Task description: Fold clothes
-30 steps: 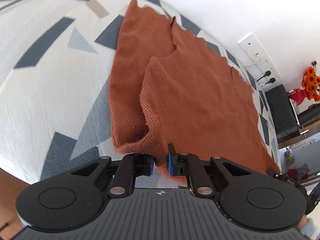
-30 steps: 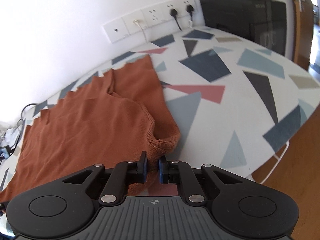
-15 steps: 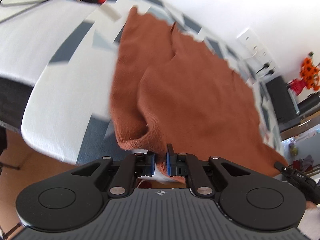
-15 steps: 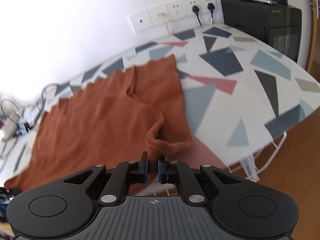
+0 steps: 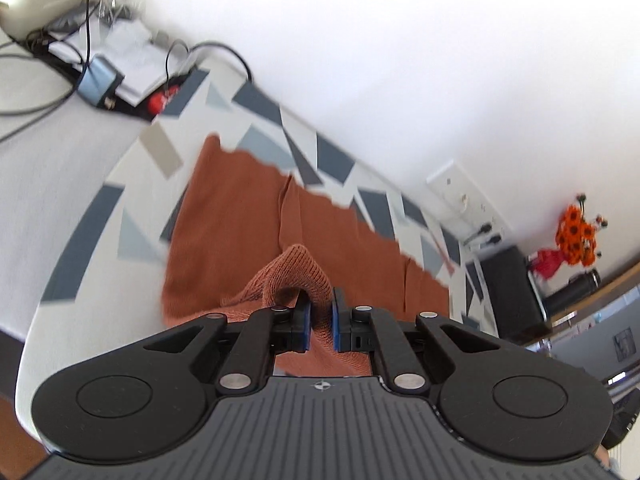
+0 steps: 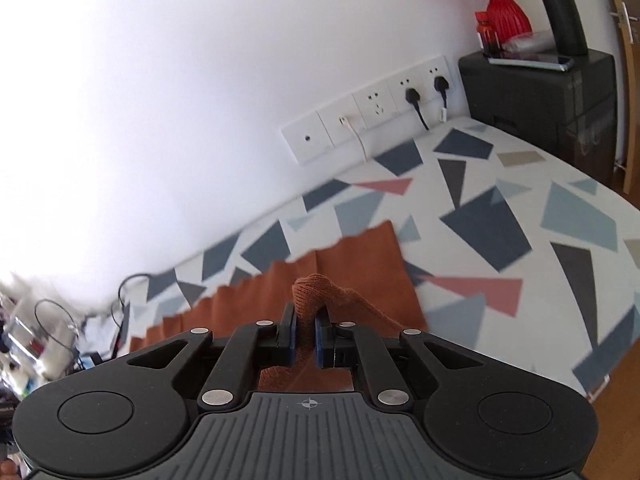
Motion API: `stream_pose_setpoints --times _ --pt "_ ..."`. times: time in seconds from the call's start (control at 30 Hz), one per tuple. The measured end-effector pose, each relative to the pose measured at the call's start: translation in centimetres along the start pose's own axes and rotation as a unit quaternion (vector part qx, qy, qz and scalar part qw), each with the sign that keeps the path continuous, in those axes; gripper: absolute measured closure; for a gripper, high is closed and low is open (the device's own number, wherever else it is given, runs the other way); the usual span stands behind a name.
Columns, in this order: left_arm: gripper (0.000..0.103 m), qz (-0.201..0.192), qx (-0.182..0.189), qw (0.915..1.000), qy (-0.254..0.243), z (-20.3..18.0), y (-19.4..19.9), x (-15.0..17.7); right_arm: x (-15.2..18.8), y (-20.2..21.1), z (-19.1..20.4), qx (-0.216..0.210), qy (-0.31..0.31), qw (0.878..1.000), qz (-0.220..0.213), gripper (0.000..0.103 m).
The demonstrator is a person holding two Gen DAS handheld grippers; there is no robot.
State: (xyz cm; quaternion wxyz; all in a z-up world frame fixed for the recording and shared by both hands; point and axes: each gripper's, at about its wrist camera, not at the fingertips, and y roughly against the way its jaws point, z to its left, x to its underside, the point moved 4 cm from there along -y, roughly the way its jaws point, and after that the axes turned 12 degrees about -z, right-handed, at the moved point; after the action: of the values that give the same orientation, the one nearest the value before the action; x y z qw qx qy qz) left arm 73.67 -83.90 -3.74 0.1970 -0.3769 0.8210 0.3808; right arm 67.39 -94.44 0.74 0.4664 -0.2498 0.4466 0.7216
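Note:
A rust-orange knit sweater [image 5: 240, 216] lies spread on a table under a white cloth with grey and blue triangles [image 5: 96, 216]. My left gripper [image 5: 320, 320] is shut on a bunched fold of its near edge, lifted above the table. In the right wrist view the same sweater [image 6: 360, 256] reaches toward the wall, and my right gripper [image 6: 306, 340] is shut on another raised fold of it. The cloth below both grippers is hidden by their bodies.
Cables, a small blue box [image 5: 98, 80] and papers clutter the table's far left end. Wall sockets with plugs [image 6: 384, 104] run along the white wall. A black cabinet [image 6: 544, 92] at the right carries a red vase of orange flowers [image 6: 500, 12]. Wooden floor shows past the table's edge.
Both grippers have risen and tilted up toward the wall, pulling the sweater's near edge off the table. Their hold on the fabric is unchanged.

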Motion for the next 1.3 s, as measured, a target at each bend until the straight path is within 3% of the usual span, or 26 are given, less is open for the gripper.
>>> stream_pose_setpoints --times 0.4,0.57,0.83,1.03,1.3 --pt "0.093 -0.038 -0.039 0.9985 0.001 -0.9 -5.7 -3.2 -2.5 -7.8 -0.6 0.003 -0.027 1.000 0.001 0.096" --pt "0.093 -0.023 -0.066 0.9976 0.006 -0.4 -9.6 -3.8 -1.9 -12.4 -2.0 0.013 -0.051 0.998 0.022 0.096" --pt "0.093 -0.030 -0.098 0.9948 0.002 -0.8 -16.0 -6.6 -2.7 -20.6 -2.9 0.028 -0.069 0.997 0.038 0.096" --pt "0.093 0.006 -0.141 0.9900 0.007 1.4 -21.7 -6.3 -1.1 -26.8 -4.3 0.053 -0.078 0.993 0.069 0.096" --pt "0.093 0.014 -0.150 0.9884 0.014 2.3 -23.6 -6.3 -0.8 -29.1 -4.8 0.055 -0.089 0.992 0.075 0.096"
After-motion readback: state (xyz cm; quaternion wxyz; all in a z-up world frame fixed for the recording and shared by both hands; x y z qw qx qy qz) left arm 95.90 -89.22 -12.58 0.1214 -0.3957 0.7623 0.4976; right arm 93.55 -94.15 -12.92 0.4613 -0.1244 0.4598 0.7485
